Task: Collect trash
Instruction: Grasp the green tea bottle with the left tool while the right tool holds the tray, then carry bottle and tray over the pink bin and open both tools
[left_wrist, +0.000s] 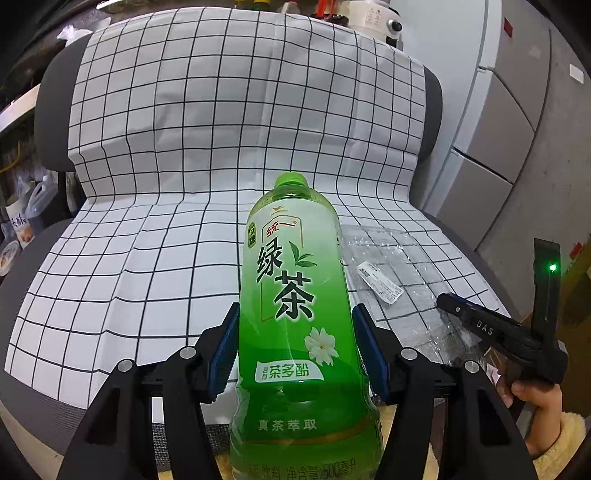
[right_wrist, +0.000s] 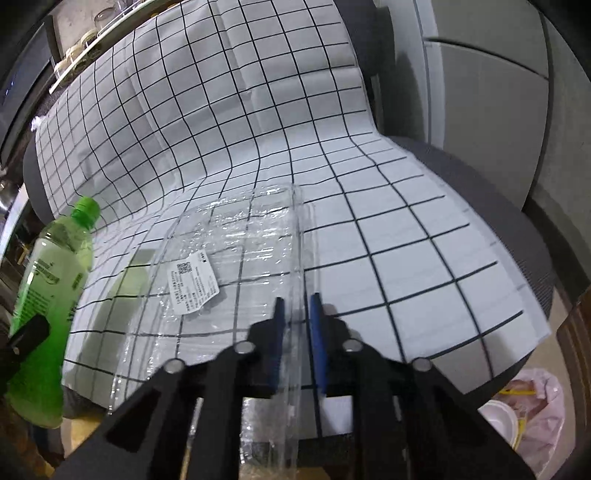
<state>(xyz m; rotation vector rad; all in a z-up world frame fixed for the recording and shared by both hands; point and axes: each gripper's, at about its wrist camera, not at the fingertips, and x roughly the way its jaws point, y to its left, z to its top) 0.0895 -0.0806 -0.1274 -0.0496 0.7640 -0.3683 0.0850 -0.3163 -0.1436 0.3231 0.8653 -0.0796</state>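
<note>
The left claw (left_wrist: 295, 343) grips a green plastic tea bottle (left_wrist: 295, 314) upright; the right claw (right_wrist: 297, 314) pinches the clear plastic clamshell tray's (right_wrist: 236, 236) edge (white label up) on the checked cloth (right_wrist: 406, 229).

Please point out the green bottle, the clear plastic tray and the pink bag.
bottle (left_wrist: 295, 295), left wrist view, on its label.
tray (right_wrist: 236, 236), right wrist view, on its clear top.
bag (right_wrist: 543, 417), right wrist view, on its pink side.

A grey chair (left_wrist: 51, 122) carries a checked cloth (left_wrist: 177, 122), clear plastic packaging (right_wrist: 236, 236) lying on it
</note>
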